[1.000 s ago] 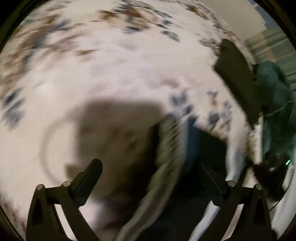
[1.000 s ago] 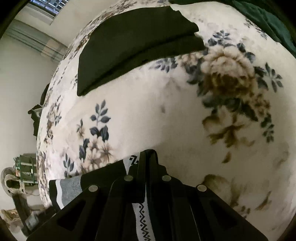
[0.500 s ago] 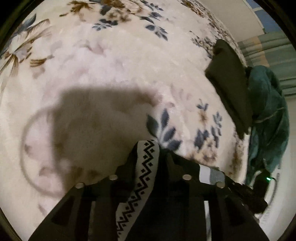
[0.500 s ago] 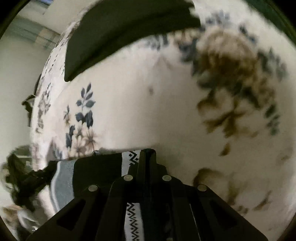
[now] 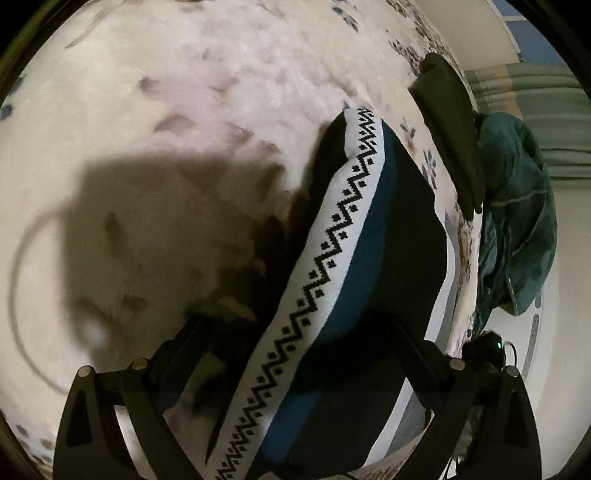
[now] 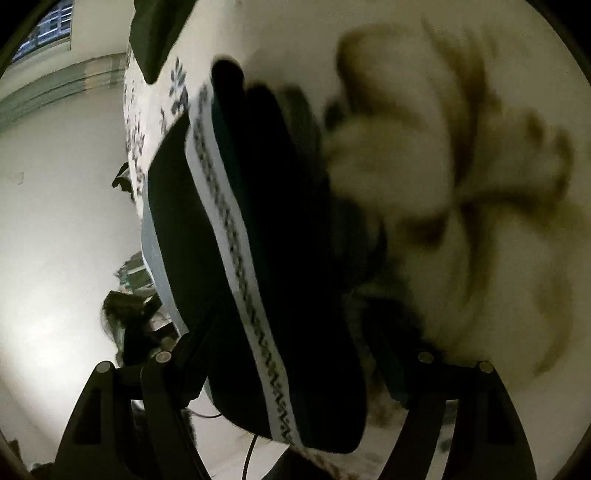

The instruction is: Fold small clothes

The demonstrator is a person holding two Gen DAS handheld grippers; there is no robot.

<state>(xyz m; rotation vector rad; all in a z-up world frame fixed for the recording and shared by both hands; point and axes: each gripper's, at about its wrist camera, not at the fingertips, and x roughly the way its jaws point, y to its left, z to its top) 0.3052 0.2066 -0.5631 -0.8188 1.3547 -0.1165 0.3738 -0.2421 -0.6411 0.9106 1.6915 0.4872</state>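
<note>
A small dark garment [image 5: 369, 251] with a white zigzag-patterned band, a teal stripe and a grey edge lies folded on the floral blanket [image 5: 184, 110]. It also shows in the right wrist view [image 6: 258, 229], blurred. My left gripper [image 5: 295, 332] is open, its fingers spread either side of the garment, not holding it. My right gripper [image 6: 291, 343] is open too, fingers apart around the garment's near end.
A folded dark green cloth [image 5: 450, 122] lies further back on the blanket, also at the top of the right wrist view [image 6: 155, 29]. A teal garment [image 5: 517, 206] is heaped at the bed's right edge. A dark device with a green light [image 5: 484, 350] sits below it.
Both grippers were shut on the garment half a second ago. Both have opened and let it go, and it now lies on the blanket between their fingers.
</note>
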